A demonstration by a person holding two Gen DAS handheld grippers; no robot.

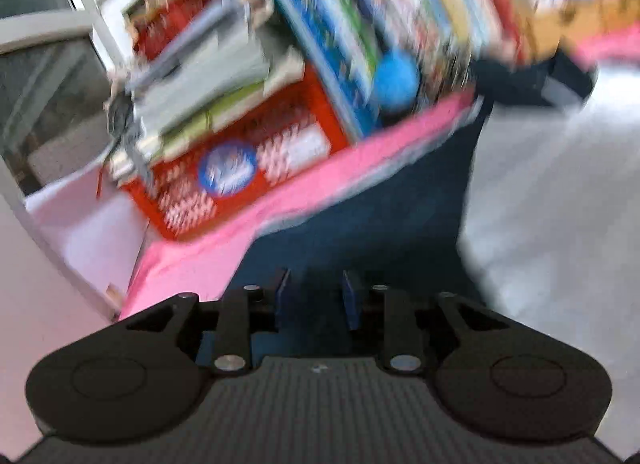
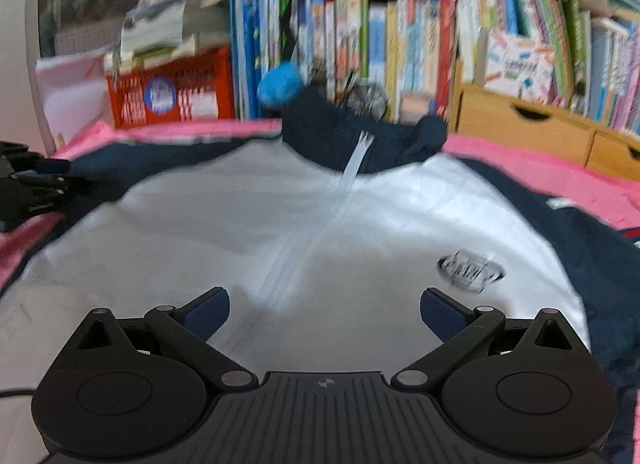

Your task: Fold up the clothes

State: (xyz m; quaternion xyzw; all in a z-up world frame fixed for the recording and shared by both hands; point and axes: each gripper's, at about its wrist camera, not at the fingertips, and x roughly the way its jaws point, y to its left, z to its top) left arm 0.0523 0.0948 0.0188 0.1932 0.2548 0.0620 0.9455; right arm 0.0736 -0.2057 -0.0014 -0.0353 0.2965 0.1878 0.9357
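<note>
Over the white jacket (image 2: 304, 223), right tongs (image 2: 325, 314) spread wide; left tongs (image 1: 316, 300) slightly parted, pinching nothing

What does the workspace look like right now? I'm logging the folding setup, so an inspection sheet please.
Surface: pink cover, mostly under the garment.
Job's things: white jacket with navy sleeves and collar, spread flat, zip up the middle, logo on the chest.
Clutter: nothing seen on the cover besides the jacket.
Grippers: left gripper slightly open over a navy sleeve, nothing between its pads; right gripper wide open above the white front, empty.
Cables: thin dark line at the right view's lower left edge; unclear.
Surroundings: red crate, bookshelf, wooden drawers, blue plush toy.
</note>
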